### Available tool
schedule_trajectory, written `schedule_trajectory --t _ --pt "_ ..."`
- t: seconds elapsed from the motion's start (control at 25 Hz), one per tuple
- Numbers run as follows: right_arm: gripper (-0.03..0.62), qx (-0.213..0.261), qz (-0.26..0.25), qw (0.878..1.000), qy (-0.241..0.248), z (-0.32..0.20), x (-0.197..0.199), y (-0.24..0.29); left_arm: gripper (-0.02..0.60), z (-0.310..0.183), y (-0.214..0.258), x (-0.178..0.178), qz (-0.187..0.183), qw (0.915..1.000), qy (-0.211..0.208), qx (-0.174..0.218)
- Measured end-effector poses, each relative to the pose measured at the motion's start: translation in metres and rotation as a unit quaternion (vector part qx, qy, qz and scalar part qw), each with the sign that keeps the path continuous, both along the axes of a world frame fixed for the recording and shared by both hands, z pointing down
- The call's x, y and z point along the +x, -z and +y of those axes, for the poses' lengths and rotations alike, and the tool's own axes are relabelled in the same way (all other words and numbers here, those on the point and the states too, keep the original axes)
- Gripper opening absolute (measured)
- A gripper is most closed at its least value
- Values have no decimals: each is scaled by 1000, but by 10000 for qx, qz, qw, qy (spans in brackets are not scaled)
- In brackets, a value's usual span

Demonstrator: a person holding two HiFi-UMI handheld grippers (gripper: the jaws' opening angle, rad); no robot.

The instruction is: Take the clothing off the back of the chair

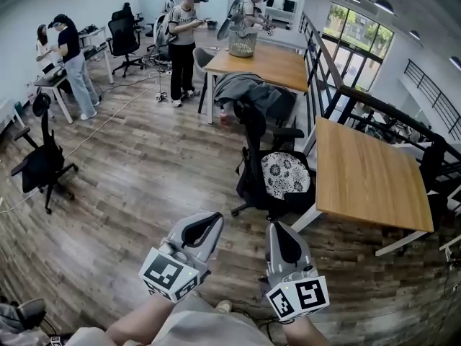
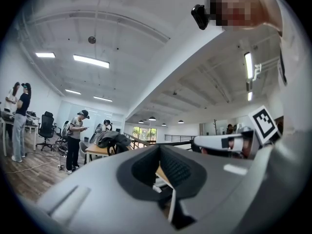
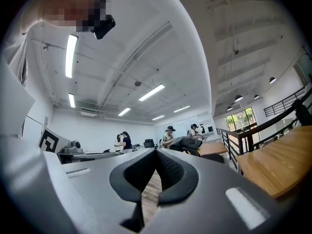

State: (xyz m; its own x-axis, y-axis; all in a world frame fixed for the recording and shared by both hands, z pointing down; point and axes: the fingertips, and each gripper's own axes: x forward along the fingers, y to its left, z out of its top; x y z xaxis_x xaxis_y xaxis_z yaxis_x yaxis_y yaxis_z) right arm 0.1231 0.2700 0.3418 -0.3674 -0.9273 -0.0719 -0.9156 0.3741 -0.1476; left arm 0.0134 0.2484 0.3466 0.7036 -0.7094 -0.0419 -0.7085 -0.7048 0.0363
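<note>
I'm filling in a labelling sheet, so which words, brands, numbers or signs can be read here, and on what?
No readable text anywhere.
On the left claw, the white marker cube: black square code patterns, not letters.
On the right claw, its white marker cube: the same.
On the grey clothing draped over the black office chair: no print shows.
On the distant people's shirts: too small to tell.

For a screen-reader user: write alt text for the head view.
Grey clothing hangs over the back of a black office chair beside a wooden table. Low in front, the left tongs and right tongs, both shut and empty, point toward it. People stand farther back.
</note>
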Motion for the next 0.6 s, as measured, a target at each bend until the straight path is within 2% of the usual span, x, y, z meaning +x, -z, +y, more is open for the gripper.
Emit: schedule_trajectory --t 0.32,0.6 --pt "-3 -56 -4 10000 77 6 16 -12 -2 6 -11 18 -82 10000 24 -38" --pt "-2 -37 95 9999 137 -17 21 -19 -2 -16 -18 24 -66 10000 45 26"
